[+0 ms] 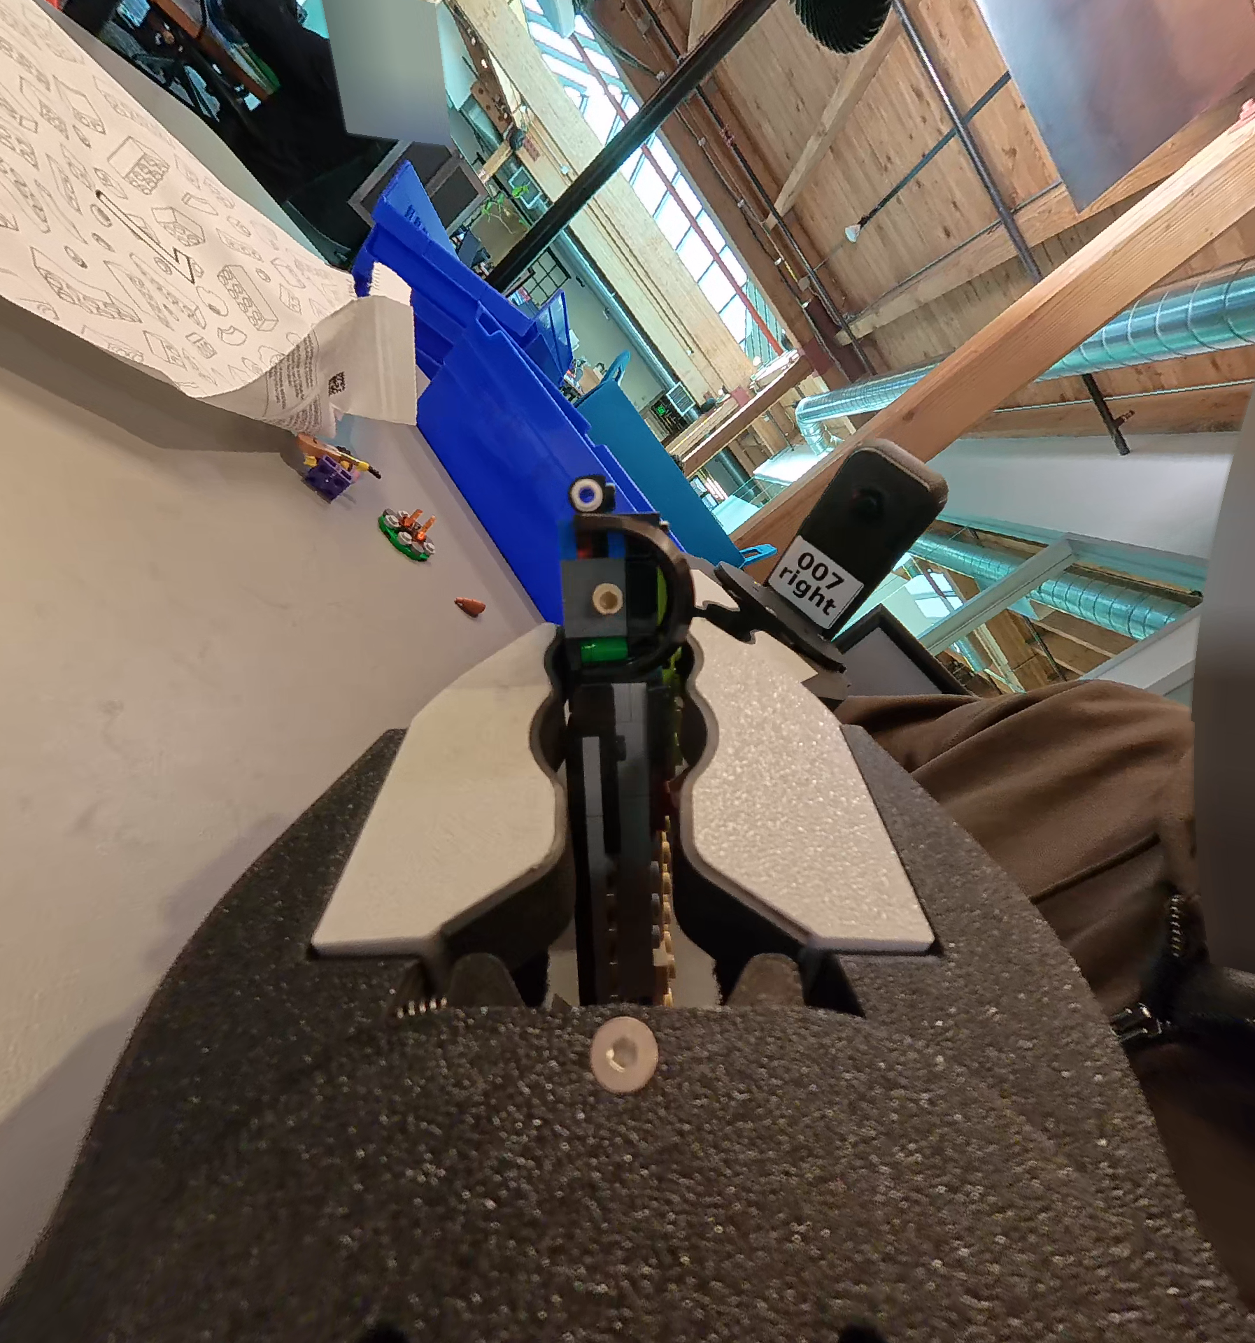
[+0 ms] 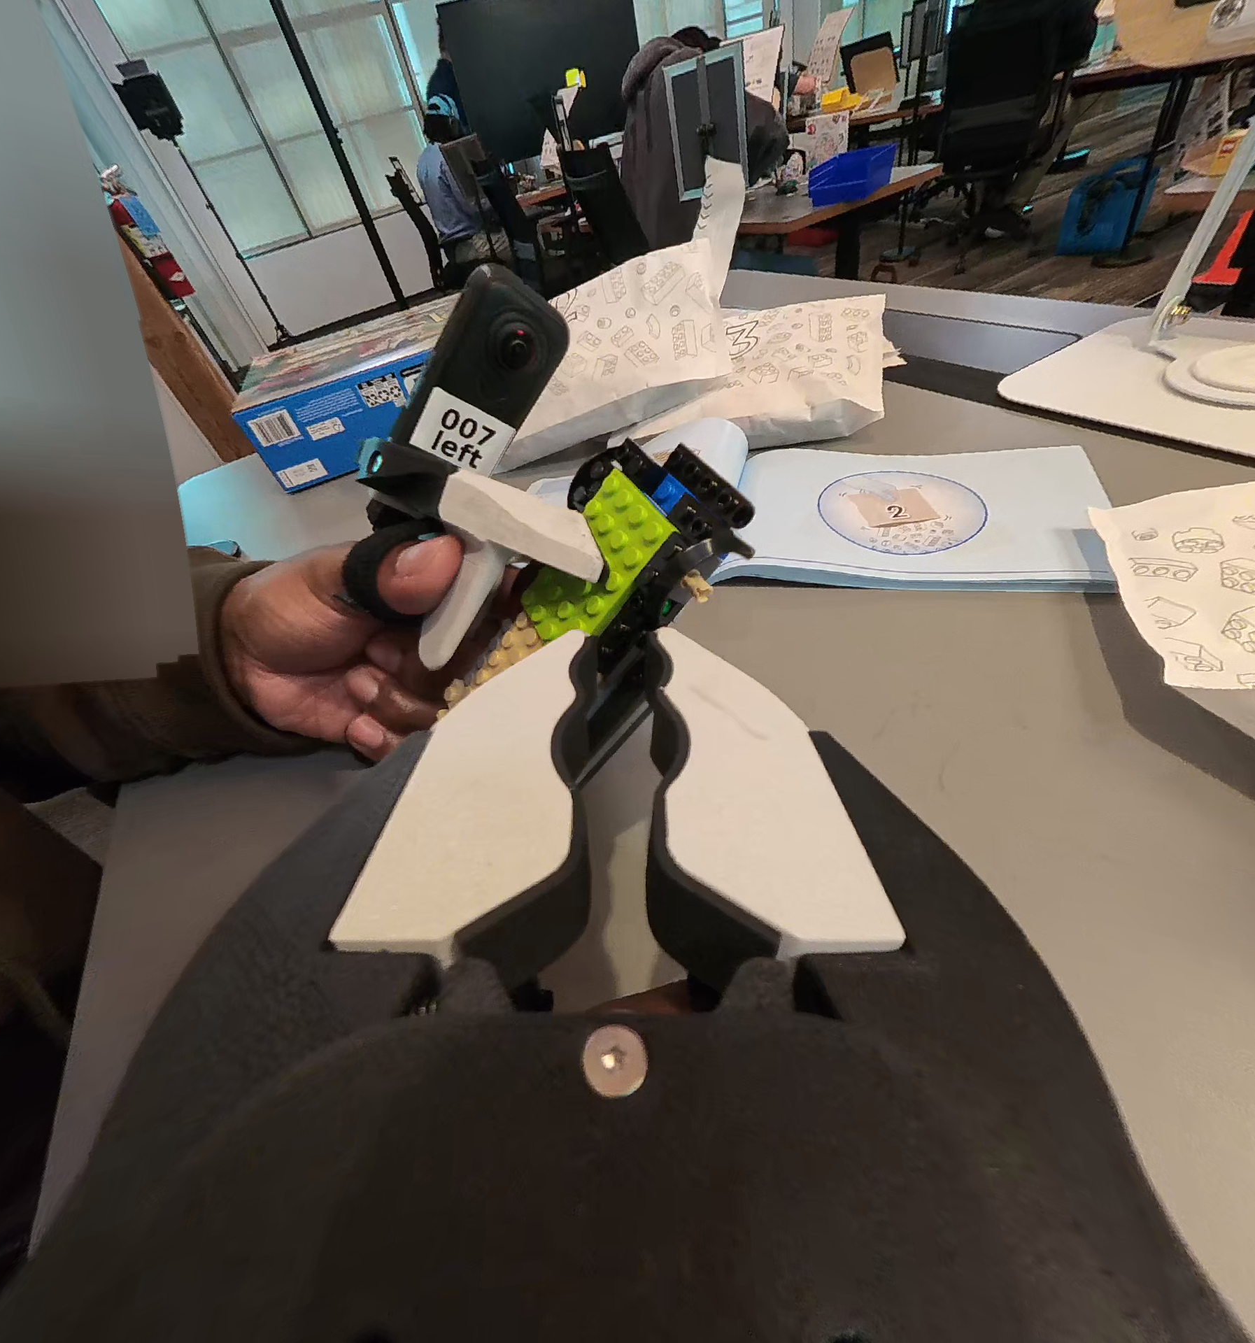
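Note:
My left gripper (image 1: pixel 624 643) is shut on a brick model (image 1: pixel 595 581) of black, blue, lime green and tan parts, with a black arch at its tip. It holds the model up off the grey table (image 1: pixel 101 727). In the right wrist view a white finger (image 2: pixel 515 527) of the left gripper presses on the model's lime green plate (image 2: pixel 624 538), and a hand holds that gripper. My right gripper (image 2: pixel 619 647) is closed on a black part at the model's lower end (image 2: pixel 614 690). The right gripper's camera (image 1: pixel 872 523) shows just beyond the model in the left wrist view.
Blue bins (image 1: pixel 494 407), a printed paper bag (image 1: pixel 123 218), a small purple build (image 1: pixel 330 472), a green round build (image 1: pixel 408 534) and a brown cone piece (image 1: pixel 470 605) are on the table. An open booklet (image 2: pixel 901 523), a blue box (image 2: pixel 319 414) and a white stand base (image 2: pixel 1119 392) lie beyond. Both grippers' tips are close together, under 4 cm apart.

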